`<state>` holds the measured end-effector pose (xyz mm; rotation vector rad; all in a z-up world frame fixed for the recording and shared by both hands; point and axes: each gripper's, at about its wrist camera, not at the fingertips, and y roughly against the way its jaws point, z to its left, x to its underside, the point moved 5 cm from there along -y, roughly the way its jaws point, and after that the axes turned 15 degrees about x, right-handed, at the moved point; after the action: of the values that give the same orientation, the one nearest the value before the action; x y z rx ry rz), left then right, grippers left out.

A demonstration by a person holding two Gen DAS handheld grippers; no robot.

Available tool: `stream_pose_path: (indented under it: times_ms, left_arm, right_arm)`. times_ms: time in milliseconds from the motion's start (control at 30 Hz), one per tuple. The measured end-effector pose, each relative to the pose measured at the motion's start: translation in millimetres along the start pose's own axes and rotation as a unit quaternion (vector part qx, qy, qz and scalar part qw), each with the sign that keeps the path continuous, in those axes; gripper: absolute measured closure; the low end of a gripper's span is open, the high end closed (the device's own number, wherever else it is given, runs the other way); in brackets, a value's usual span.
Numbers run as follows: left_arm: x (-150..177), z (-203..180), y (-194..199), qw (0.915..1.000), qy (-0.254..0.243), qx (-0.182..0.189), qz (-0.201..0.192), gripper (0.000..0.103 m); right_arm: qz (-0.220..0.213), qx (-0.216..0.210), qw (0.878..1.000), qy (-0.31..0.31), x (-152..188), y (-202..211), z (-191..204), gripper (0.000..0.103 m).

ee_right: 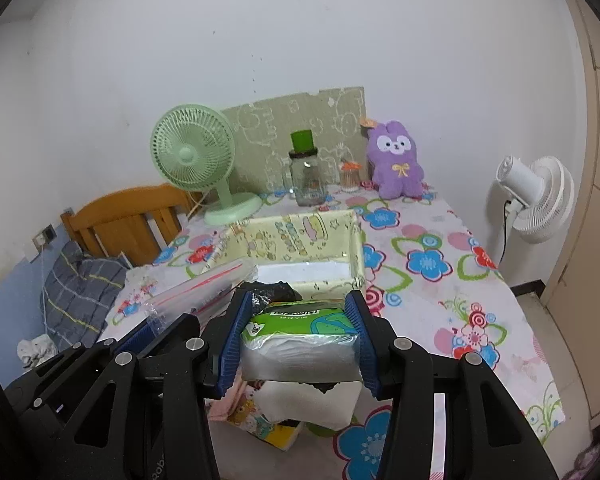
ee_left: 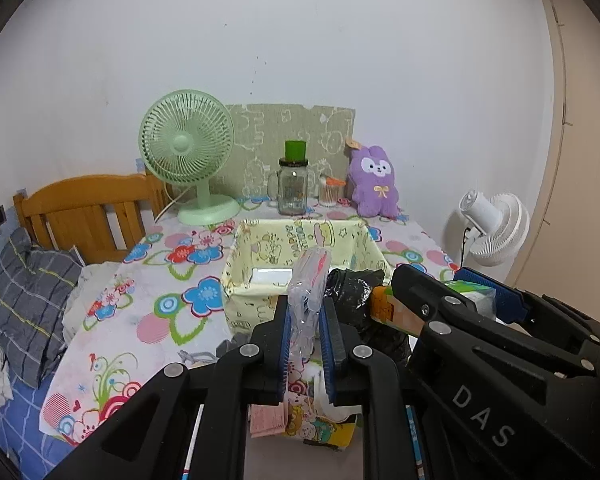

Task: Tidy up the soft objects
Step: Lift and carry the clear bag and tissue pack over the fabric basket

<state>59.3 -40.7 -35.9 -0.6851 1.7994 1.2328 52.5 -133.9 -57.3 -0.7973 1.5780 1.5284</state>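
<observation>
Our left gripper [ee_left: 305,322] is clenched on a clear zip bag [ee_left: 309,300] with a red seal strip, holding it upright just short of the near wall of the yellow cartoon-print storage box [ee_left: 300,236]. Our right gripper [ee_right: 298,332] is clamped on a green-wrapped pack of tissues [ee_right: 300,334], its blue pads [ee_right: 234,344] pressing the soft sides in, also hanging just before the box. A crumpled black plastic bag [ee_left: 346,290] sits between the two loads at the box's near edge. Beneath the grippers lie a torn-open white tissue pack [ee_right: 312,404] and a colourful cartoon packet [ee_right: 256,420] on the floral tablecloth [ee_right: 440,300].

We judge this the carry step: both items are lifted and the box looks empty. Next we should bring each load forward over the rim, lower it inside, and let go one at a time so the bag does not snag the wall.
</observation>
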Motion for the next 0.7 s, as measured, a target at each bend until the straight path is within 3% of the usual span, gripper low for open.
stream_pose_path:
  times_ms: [700]
  left_arm:
    - [-20,7,-4,0.9999,-0.006,-0.008,-0.008,0.092]
  right_arm:
    - [-0.010,-0.002,1.000,0.005,-20,-2,10,0.051]
